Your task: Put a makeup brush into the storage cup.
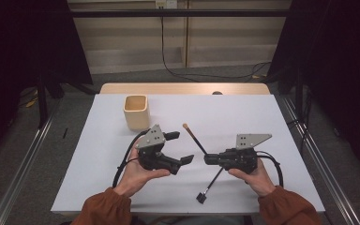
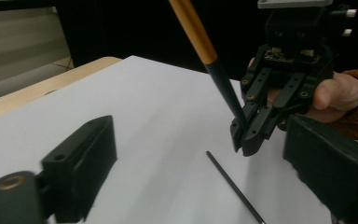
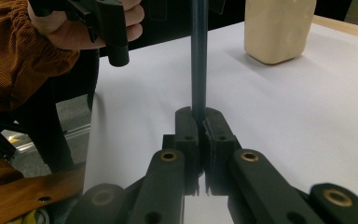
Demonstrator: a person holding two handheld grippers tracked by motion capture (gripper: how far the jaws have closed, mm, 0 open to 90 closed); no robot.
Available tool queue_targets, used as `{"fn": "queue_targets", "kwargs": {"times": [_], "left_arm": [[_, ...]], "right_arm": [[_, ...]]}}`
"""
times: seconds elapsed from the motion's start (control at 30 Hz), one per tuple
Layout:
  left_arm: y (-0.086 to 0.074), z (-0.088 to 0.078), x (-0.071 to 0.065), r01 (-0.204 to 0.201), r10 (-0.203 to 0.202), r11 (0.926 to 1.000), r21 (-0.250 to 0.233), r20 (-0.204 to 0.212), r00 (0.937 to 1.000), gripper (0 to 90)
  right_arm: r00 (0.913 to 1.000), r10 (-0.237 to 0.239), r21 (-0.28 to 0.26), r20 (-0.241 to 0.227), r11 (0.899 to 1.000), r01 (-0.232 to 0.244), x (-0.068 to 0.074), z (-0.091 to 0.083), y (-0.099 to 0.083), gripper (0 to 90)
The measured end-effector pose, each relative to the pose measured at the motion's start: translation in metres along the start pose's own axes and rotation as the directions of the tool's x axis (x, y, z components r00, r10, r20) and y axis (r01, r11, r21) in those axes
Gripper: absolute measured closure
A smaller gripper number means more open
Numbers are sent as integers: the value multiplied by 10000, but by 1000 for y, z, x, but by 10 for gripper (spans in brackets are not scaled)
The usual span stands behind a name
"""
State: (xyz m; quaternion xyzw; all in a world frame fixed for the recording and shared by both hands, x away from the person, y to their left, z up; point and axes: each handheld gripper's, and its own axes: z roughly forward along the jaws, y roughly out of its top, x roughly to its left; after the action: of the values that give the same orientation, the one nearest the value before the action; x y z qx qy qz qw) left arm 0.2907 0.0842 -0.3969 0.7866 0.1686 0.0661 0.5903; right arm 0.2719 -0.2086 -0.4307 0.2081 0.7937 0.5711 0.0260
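While the right gripper (image 1: pixel 206 159) clamps its jaws on the brush (image 1: pixel 194 138), the orange-tipped handle slants up and away from its nose. Just across from it, the left gripper (image 1: pixel 180 147) hangs wide open, nothing between its jaws. A second brush (image 1: pixel 211 183) lies on the table (image 1: pixel 262 122) beneath the right gripper.
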Motion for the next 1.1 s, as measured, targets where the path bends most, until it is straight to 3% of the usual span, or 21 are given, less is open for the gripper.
{"fn": "queue_targets", "kwargs": {"times": [0.13, 0.23, 0.3, 0.4, 0.53, 0.6, 0.77, 1.1], "left_arm": [[-2, 3, -2, 117, -116, 9999, -91, 37, 9999, 159], [-1, 3, 1, 470, -474, 9983, -352, -114, 9988, 217], [1, 2, 3, 805, -805, 9956, -474, 16, 9968, 244], [4, 1, 2, 544, -551, 9978, -384, -149, 9984, 317], [5, 3, 2, 528, -531, 9973, -503, -38, 9986, 453], [7, 5, 2, 801, -815, 9946, -652, -181, 9965, 513], [11, 6, 2, 856, -858, 9926, -865, 11, 9963, 649], [14, 7, 2, 1203, -1180, 9874, -1026, 280, 9926, 754]], "right_arm": [[10000, 31, 77, -10, 10000, -31, -1, 2, -1, 860], [10000, 17, 87, -46, 10000, -17, 0, 4, -1, 860], [10000, -6, 119, -79, 9999, 7, 0, 5, -2, 860], [10000, 36, 182, -76, 9998, -35, 0, 6, -3, 860], [10000, 33, 151, -94, 9999, -32, 0, 7, -4, 860], [9999, 58, 130, -94, 9999, -56, 0, 7, -4, 860], [10000, 55, 157, -10, 9999, -55, -1, 7, -5, 860], [10000, -15, 203, -53, 9998, 16, -2, 8, -6, 859]]}}
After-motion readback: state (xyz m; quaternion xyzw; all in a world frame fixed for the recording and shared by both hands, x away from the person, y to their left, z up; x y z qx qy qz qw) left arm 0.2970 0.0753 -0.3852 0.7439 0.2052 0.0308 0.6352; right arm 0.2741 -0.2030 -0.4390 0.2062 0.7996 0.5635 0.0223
